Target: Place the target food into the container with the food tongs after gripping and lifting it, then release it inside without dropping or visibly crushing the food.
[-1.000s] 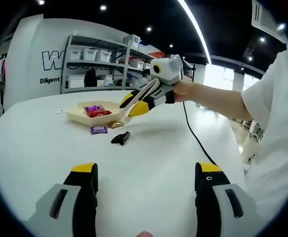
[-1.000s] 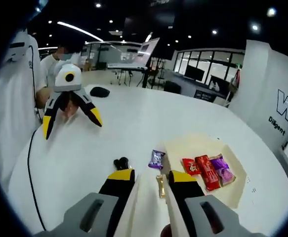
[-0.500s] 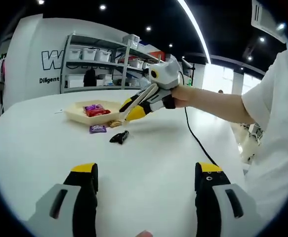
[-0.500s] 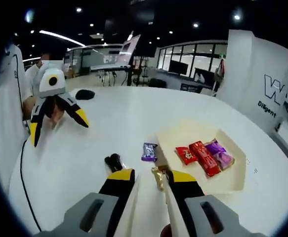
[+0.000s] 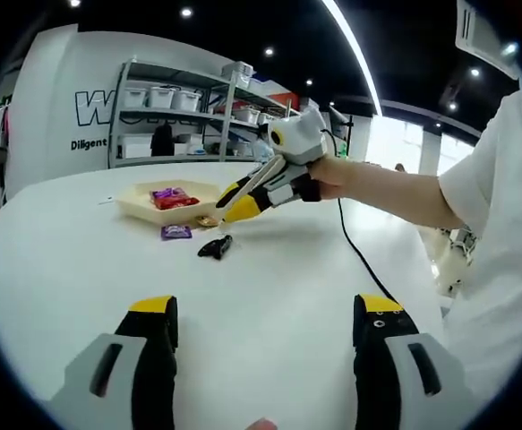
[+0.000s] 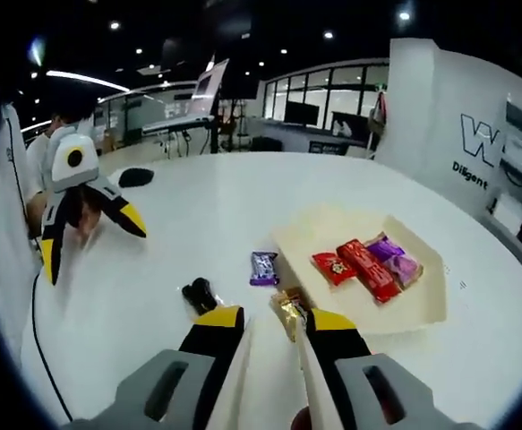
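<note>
tongs [image 6: 274, 358] sit clamped between my right gripper's [image 6: 277, 327] jaws, tips closed on a gold-wrapped candy [image 6: 287, 305] hanging just beside the near rim of the beige tray [image 6: 422, 309]; red and purple sweets [image 6: 368, 267] already lie in that tray; a purple wrapped candy [image 6: 263, 267] and a small black piece [image 6: 200, 294] rest on the white table [image 6: 207, 206] close by; my left gripper [image 5: 265, 336] is spread wide, holding nothing, low over bare table, well apart from the tray

The white counter [image 6: 198, 206] holds a tan tray [image 6: 422, 309], a purple candy [image 6: 263, 266], a gold candy [image 6: 287, 309] and a black candy [image 6: 198, 293], all just ahead of the right hand-held gripper [image 6: 274, 333].
</note>
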Demonstrator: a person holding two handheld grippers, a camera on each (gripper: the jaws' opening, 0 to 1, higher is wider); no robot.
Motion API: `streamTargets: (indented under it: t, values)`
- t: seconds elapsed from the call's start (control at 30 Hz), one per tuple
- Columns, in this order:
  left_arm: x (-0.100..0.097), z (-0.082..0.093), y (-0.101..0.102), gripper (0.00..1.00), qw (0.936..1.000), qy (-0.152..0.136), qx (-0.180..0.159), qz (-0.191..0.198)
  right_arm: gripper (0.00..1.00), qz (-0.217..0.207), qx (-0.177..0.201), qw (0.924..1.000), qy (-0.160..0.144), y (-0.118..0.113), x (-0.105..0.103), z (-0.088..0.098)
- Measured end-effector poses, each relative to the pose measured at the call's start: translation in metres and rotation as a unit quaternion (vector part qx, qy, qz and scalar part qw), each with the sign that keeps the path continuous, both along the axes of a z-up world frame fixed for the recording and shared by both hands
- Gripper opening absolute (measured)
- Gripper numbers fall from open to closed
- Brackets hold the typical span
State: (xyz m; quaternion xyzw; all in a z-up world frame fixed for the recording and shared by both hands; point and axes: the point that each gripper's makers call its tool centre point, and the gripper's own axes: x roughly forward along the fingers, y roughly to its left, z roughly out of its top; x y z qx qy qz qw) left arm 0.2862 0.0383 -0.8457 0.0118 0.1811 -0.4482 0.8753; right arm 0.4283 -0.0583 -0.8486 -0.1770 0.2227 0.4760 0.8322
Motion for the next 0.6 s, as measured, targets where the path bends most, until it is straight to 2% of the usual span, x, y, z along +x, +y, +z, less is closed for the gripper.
streamTargets:
  t: [0.3, 0.43, 0.6]
  values:
    - [0.0, 0.0, 0.0, 0.78, 1.0, 0.0, 0.001, 0.0, 0.21, -0.001, 0.007, 0.9993, 0.036, 0.007, -0.012, -0.001]
    - [0.0, 0.0, 0.0, 0.78, 1.0, 0.001, 0.0, -0.001, 0.21, -0.001, -0.005, 0.999, 0.045, 0.007, -0.021, -0.001]
    - [0.0, -0.001, 0.001, 0.78, 1.0, 0.001, 0.0, 0.0, 0.22, 0.005, -0.018, 0.999, 0.042, 0.004, -0.03, 0.002]
